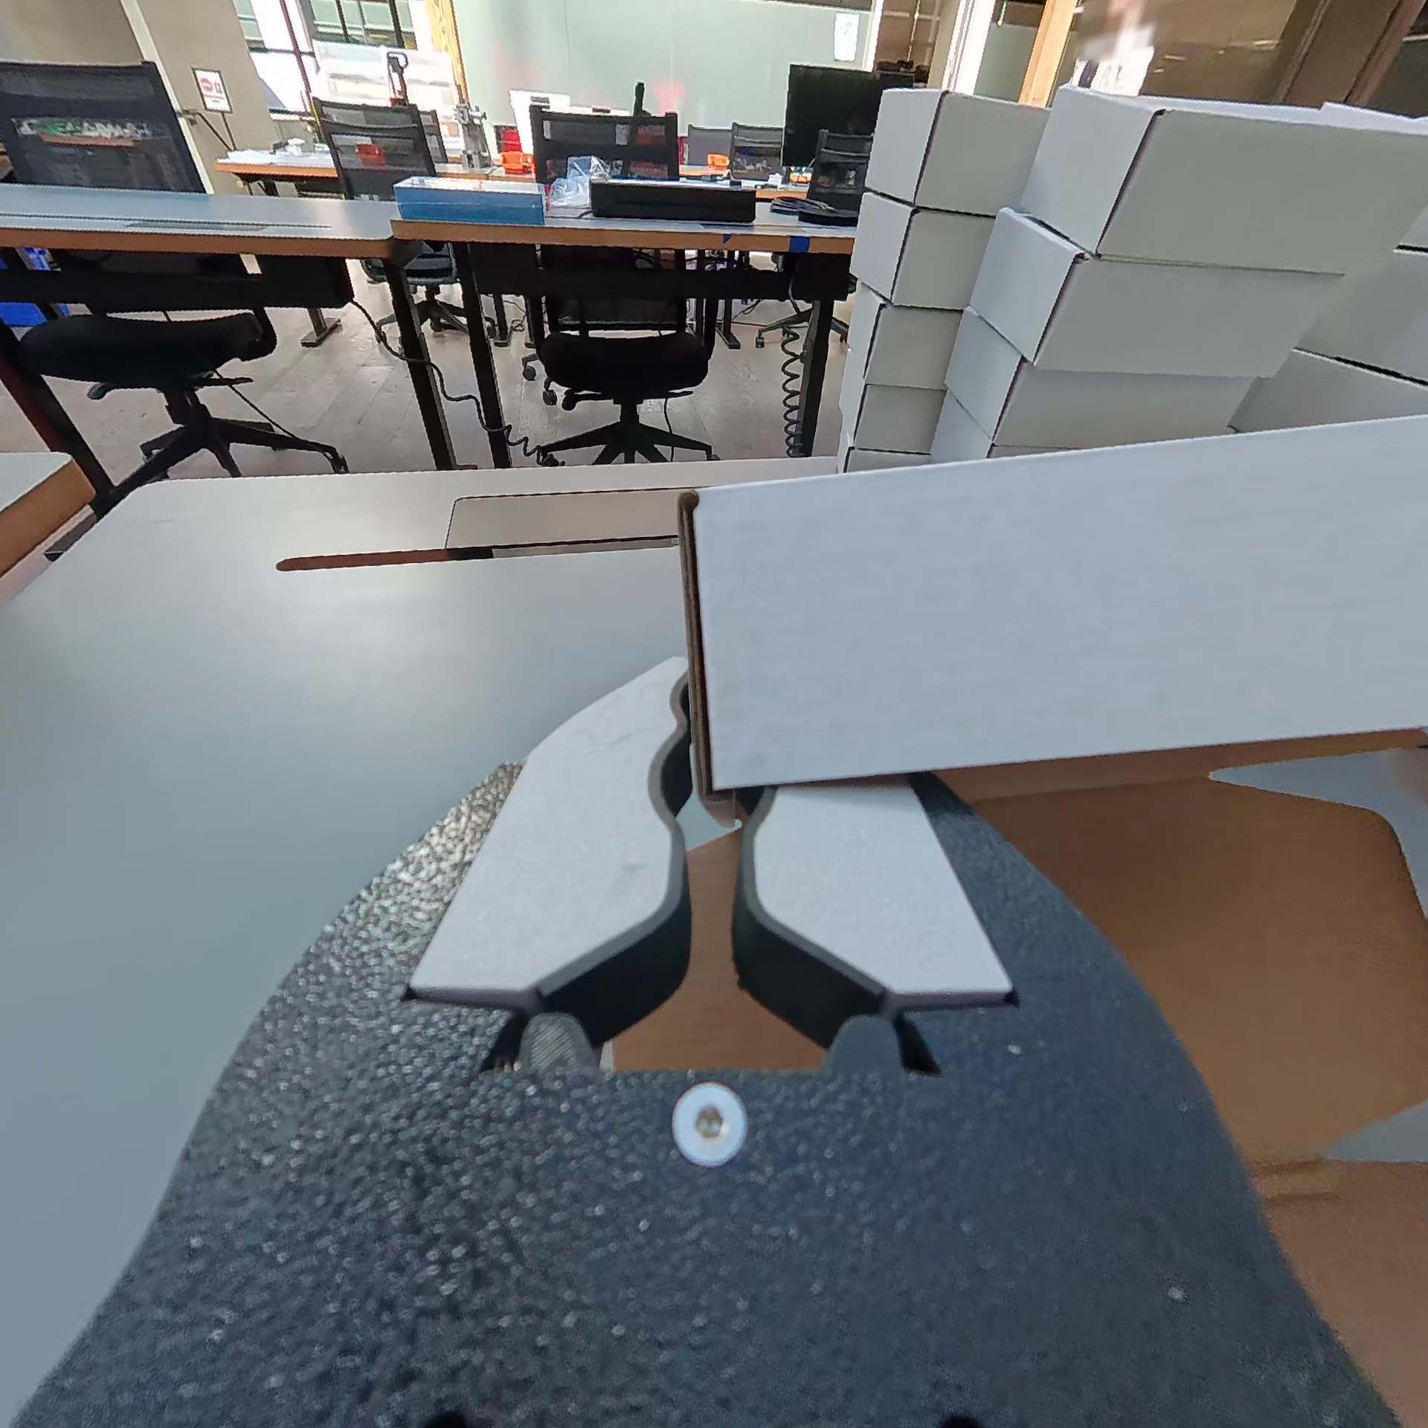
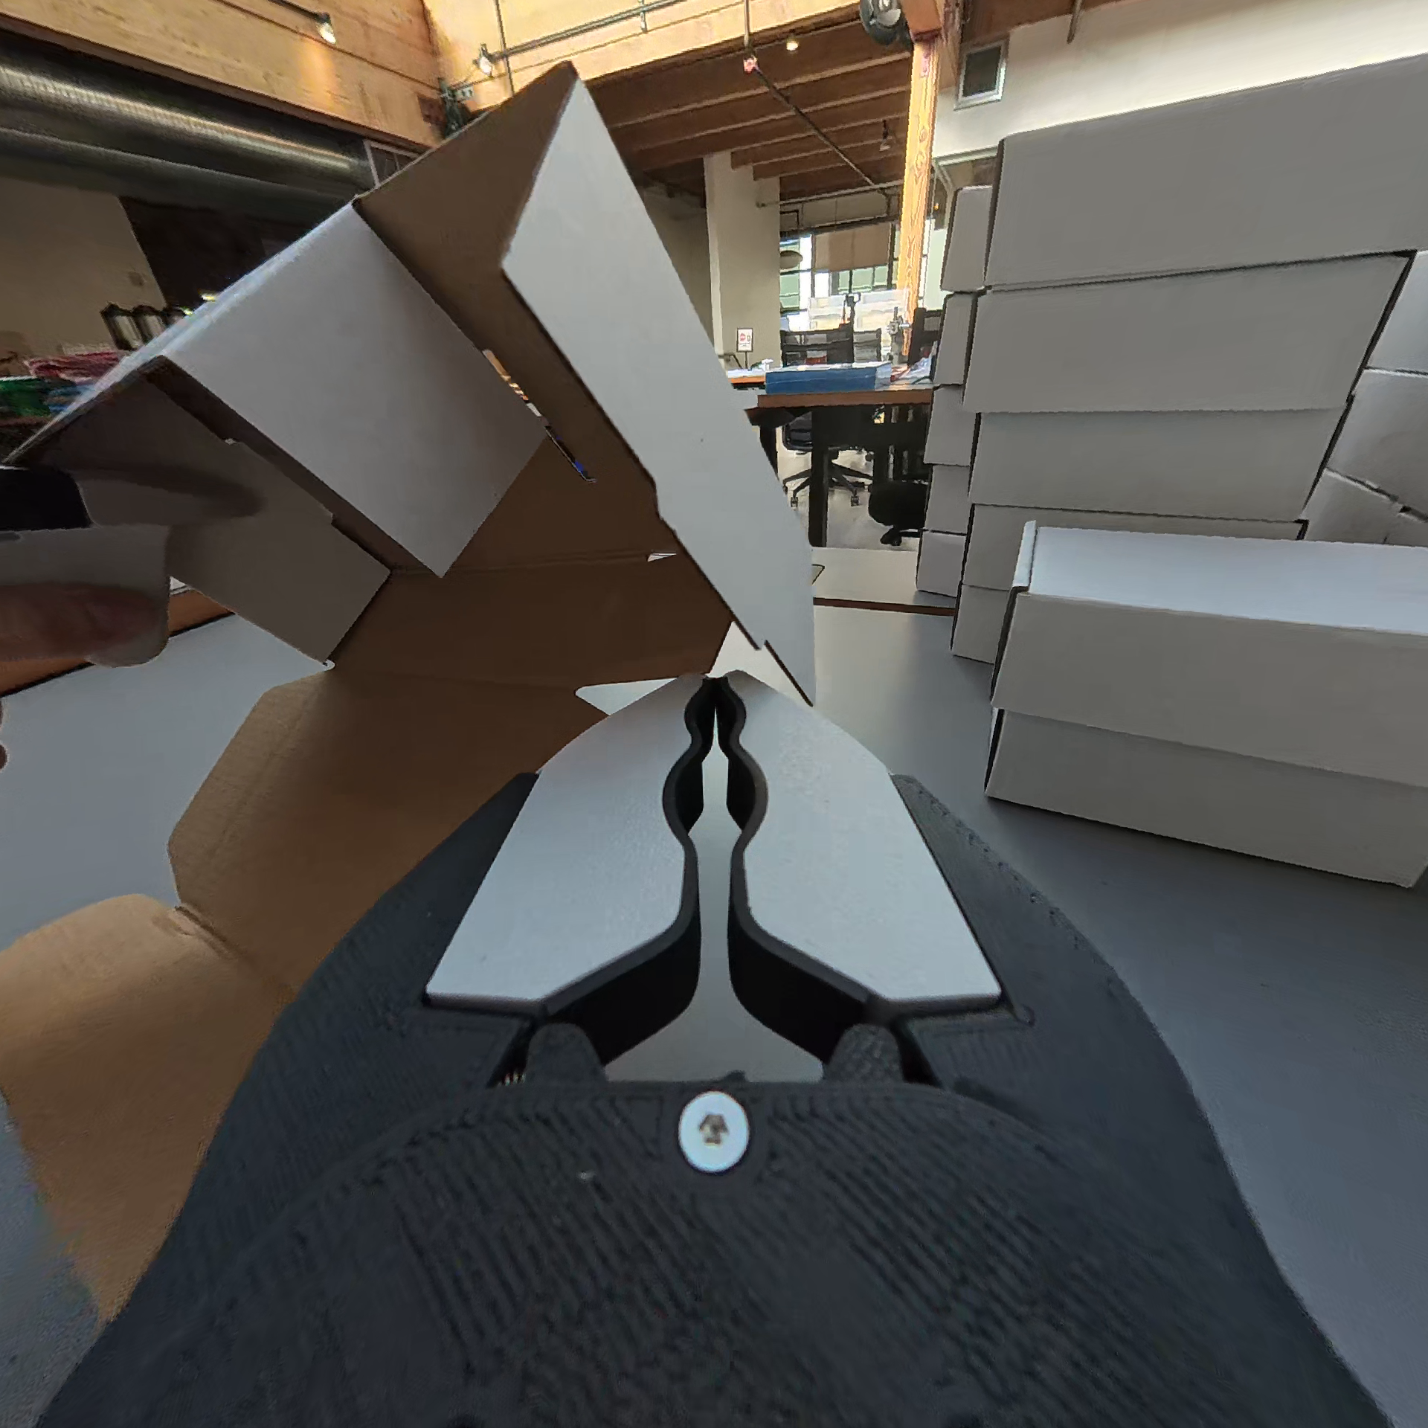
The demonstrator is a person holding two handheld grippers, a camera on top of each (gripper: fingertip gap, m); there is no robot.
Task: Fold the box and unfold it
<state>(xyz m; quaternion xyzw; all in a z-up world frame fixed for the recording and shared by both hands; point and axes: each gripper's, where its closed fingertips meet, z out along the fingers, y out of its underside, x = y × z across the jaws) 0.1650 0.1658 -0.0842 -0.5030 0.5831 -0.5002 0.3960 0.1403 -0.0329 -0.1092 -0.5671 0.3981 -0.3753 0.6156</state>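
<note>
The box (image 1: 1043, 603) is white outside and brown inside, partly folded. In the left wrist view my left gripper (image 1: 711, 765) is shut on the end of one raised white wall; the brown base (image 1: 1159, 966) spreads out to the right. In the right wrist view the box (image 2: 371, 386) is tilted up off the grey table (image 2: 1159, 1043), with its walls raised and its brown flaps (image 2: 309, 811) spread toward me. The left gripper (image 2: 62, 525) grips its left end, blurred at the frame's edge. My right gripper (image 2: 715, 684) is shut, tips together, at the lower edge of the box's long white flap (image 2: 657, 386).
Stacks of folded white boxes (image 2: 1159, 348) stand on the right of the table, with two more (image 2: 1205, 695) lying nearer. The stacks also show in the left wrist view (image 1: 1120, 270). Beyond the table's far edge (image 1: 464, 479) are office chairs and desks.
</note>
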